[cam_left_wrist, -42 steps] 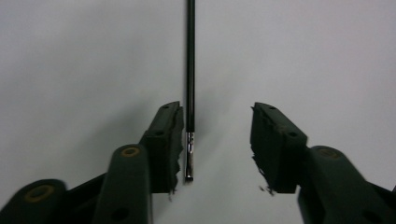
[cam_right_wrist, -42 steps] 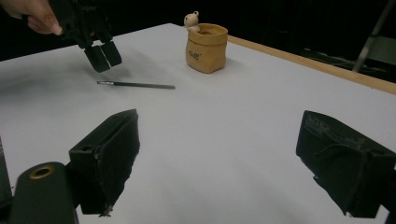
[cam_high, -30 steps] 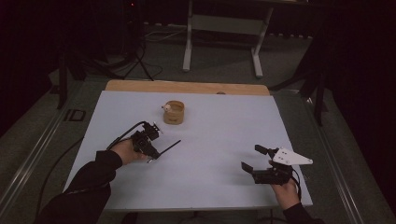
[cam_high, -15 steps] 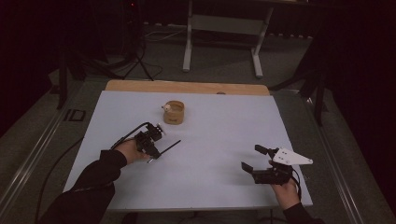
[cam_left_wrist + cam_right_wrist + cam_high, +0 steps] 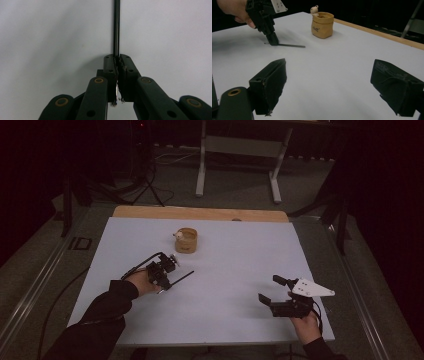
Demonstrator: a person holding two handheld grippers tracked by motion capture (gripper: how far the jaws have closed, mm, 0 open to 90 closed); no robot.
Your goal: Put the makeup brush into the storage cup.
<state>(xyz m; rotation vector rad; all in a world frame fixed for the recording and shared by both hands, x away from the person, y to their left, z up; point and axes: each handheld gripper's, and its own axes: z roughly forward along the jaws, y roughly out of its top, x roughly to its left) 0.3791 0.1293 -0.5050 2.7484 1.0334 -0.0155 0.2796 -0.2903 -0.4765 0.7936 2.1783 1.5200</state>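
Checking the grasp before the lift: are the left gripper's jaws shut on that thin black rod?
Shut. The left gripper has just closed its pads onto the rod, no gap showing.

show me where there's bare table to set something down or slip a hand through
Bare: the stretch between the left gripper with its thin black rod and the right gripper, and the far right of the table beyond the tan pot. Tightest is the gap between pot and left gripper.

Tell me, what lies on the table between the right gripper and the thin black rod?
Nothing. In the high view, bare white table separates the right gripper from the rod clamped in the left gripper.
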